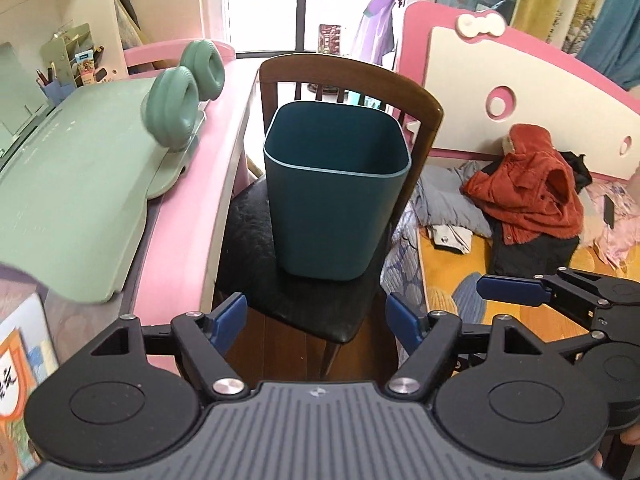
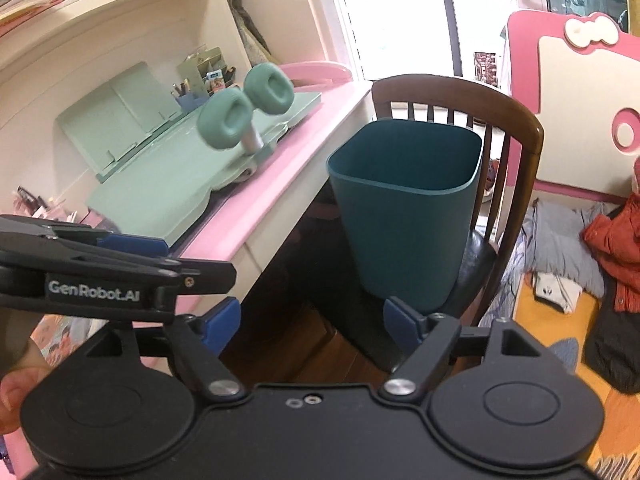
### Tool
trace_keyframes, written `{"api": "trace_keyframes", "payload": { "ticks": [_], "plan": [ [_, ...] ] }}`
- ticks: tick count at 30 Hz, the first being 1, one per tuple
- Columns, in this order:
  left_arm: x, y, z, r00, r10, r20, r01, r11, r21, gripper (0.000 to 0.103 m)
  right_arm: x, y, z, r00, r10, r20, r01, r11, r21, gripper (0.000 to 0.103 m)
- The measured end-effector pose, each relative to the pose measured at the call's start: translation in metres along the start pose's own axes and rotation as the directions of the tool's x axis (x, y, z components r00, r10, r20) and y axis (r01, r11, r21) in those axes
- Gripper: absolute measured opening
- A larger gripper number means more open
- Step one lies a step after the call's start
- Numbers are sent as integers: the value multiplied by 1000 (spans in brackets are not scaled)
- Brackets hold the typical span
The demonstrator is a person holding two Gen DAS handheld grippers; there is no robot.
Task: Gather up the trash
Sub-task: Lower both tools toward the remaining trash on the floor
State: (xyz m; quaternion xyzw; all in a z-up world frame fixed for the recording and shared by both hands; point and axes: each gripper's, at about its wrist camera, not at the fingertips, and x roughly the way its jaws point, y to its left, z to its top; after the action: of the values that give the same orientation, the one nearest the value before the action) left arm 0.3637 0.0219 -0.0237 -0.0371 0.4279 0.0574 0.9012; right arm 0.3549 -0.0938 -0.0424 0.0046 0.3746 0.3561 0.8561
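Both sets of fingers are spread wide with nothing between them: the left gripper [image 1: 316,322] and the right gripper [image 2: 312,326]. No trash is seen. A bin [image 1: 336,196] is stood on the chair [image 1: 256,248] beside the pink counter [image 1: 200,216], probably so trash can be dropped in easily.

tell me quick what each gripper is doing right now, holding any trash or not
left gripper: open, nothing between its fingers.
right gripper: open, nothing between its fingers.

Bin [image 1: 336,200] upright on chair [image 1: 280,280] seat, desk [image 1: 188,248] to its left, bed [image 1: 500,280] to its right.
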Motion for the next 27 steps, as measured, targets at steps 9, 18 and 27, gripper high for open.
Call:
{"api": "trace_keyframes", "payload": {
  "ticks": [9, 18, 27],
  "plan": [
    [-15, 11, -49, 998, -52, -24, 51, 998, -39, 84, -8, 12, -44, 999, -5, -41, 6, 1000, 22, 92],
    [20, 19, -96, 997, -45, -63, 38, 993, -116, 97, 26, -11, -79, 995, 25, -102, -22, 999, 31, 103],
    [103, 21, -163, 986, 14, -163, -55, 967, -251, 97, 104, -57, -135, 960, 13, -279, -16, 1000, -8, 103]
  ]
}}
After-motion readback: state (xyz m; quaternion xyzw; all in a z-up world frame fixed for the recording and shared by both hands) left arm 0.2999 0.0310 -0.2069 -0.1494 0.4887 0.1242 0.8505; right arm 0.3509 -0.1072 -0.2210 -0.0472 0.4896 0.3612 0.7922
